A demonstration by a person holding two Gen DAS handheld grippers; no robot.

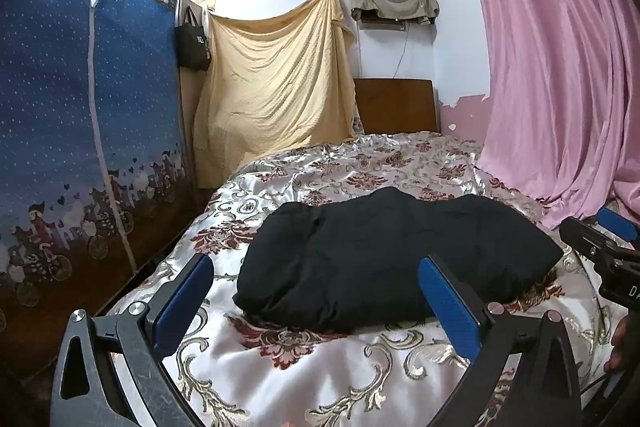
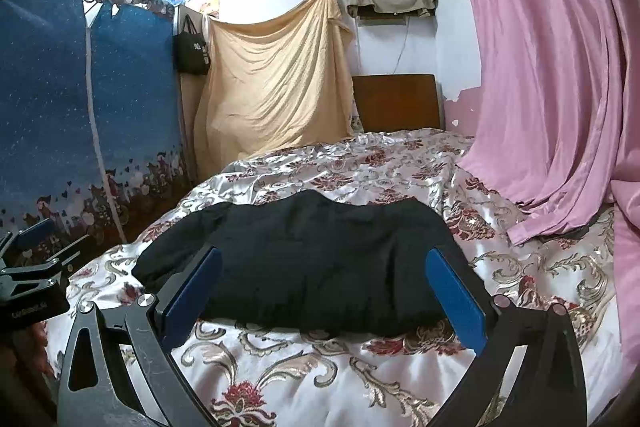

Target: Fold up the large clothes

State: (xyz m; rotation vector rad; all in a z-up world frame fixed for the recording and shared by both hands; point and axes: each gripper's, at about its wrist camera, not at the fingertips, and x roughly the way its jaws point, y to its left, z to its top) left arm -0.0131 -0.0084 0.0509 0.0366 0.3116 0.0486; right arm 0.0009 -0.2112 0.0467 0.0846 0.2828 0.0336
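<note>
Black jacket [image 1: 384, 259] lies folded on the shiny bedspread [image 1: 320, 379].
Soft, floppy; grab an edge. Left gripper [image 1: 316, 303] and right gripper [image 2: 320, 295] gape, empty.

The garment [image 1: 384, 255] is plain black. The bedspread [image 1: 320, 371] is shiny white with dark red flowers and gold scrolls. The curtain [image 1: 560, 67] is pink, the sheet [image 1: 276, 79] pale yellow, the wardrobe [image 1: 80, 99] blue with white dots. Gripper pads [image 2: 456, 303] are blue.

Matt black garment [image 1: 384, 259], probably cotton
</note>
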